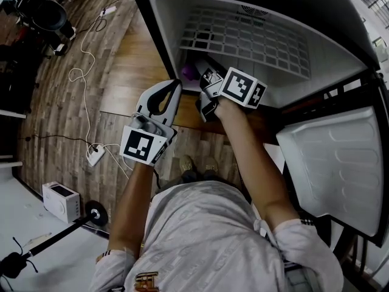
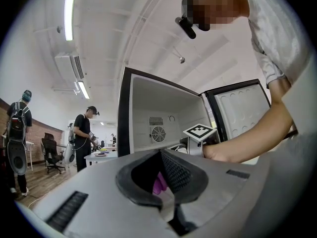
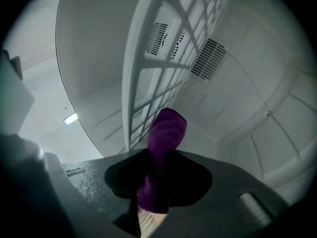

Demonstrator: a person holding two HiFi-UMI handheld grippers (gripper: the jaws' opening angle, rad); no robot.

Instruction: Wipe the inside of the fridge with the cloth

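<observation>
Clamping purple cloth (image 3: 166, 128), right gripper (image 3: 157, 180) is held inside fridge (image 1: 167, 23), 12 o'clock of person, beside wire shelf (image 3: 148, 83). Left gripper (image 1: 173, 90) closed, empty, at doorway. Risk: cloth snagged on shelf grid, dragged from jaws.

In the head view the fridge (image 1: 322, 72) lining is smooth white plastic with a dull sheen, and its shelf (image 1: 243, 38) at 12 o'clock is a white coated grid. At 9 o'clock the floor (image 1: 55, 120) is matt wood planking. The purple cloth (image 3: 166, 133) looks soft and napped between the right gripper's (image 3: 157, 180) matt, grainy dark plastic jaws.
</observation>
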